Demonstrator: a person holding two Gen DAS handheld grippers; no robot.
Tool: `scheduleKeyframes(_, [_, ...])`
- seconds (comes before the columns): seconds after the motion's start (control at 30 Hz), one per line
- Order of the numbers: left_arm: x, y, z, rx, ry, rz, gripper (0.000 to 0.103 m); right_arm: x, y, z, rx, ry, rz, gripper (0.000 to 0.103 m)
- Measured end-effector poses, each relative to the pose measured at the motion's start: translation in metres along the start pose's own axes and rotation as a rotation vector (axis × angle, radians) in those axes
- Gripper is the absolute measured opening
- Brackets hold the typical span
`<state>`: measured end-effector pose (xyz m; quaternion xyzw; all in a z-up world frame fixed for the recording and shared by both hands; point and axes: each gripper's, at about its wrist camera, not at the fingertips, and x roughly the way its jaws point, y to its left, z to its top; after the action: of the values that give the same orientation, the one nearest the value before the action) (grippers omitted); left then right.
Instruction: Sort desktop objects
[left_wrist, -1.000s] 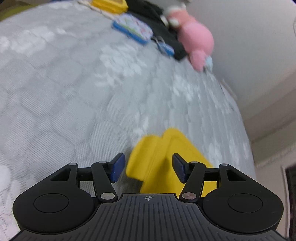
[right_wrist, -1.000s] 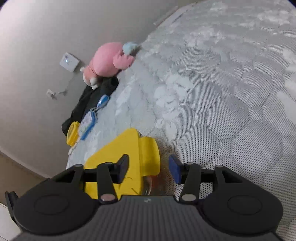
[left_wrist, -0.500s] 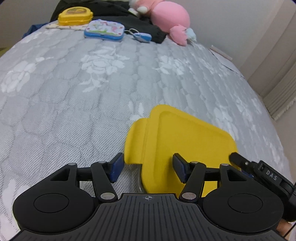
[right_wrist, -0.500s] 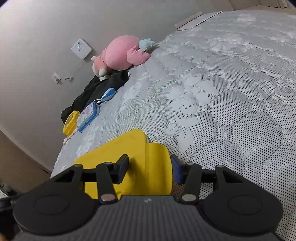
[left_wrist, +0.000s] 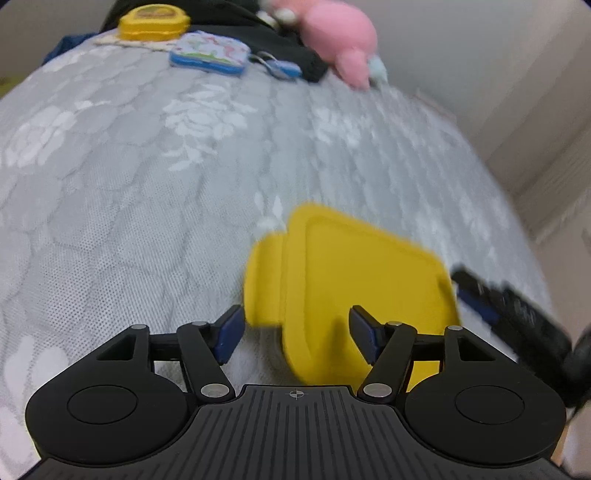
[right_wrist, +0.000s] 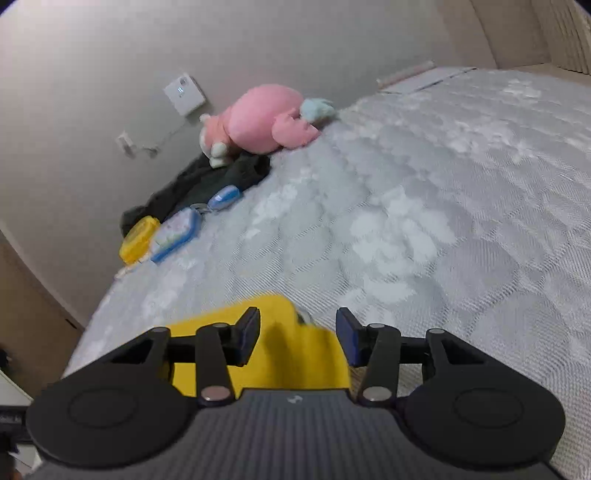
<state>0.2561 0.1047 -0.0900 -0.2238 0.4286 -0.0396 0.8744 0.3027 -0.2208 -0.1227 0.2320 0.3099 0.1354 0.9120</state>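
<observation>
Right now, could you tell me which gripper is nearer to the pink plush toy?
Neither clearly: both grippers, left and right, sit open at the yellow lid, with the pink plush toy far across the bed.

My left wrist camera sits low over the mattress (left_wrist: 147, 184), close behind the yellow lid (left_wrist: 362, 288), facing 12 o'clock. My right wrist camera views that lid (right_wrist: 295, 354) from its opposite end. Both share the pink plush (left_wrist: 340, 33) (right_wrist: 262, 118).
</observation>
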Motion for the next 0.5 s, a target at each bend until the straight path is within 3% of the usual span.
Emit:
scheduleKeyframes(0.1, [-0.001, 0.025, 0.011, -0.122, -0.040, -0.055, 0.069, -0.014, -0.004, -0.001, 0.048, -0.004, -0.012, 0.052])
scheduleKeyframes(0.2, [0.012, 0.036, 0.012, -0.181, -0.036, -0.085, 0.068, -0.028, -0.008, -0.003, 0.099, -0.006, -0.030, 0.052])
scheduleKeyframes(0.33, [0.040, 0.035, 0.013, -0.192, 0.005, -0.149, 0.066, -0.025, -0.014, -0.016, 0.199, 0.080, -0.035, 0.051])
scheduleKeyframes(0.37, [0.045, 0.033, 0.013, -0.182, 0.007, -0.158, 0.066, -0.024, -0.012, -0.018, 0.179, 0.090, -0.052, 0.044])
scheduleKeyframes(0.5, [0.055, 0.028, 0.011, -0.132, 0.021, -0.117, 0.079, -0.029, -0.001, -0.025, 0.112, 0.089, -0.101, 0.041])
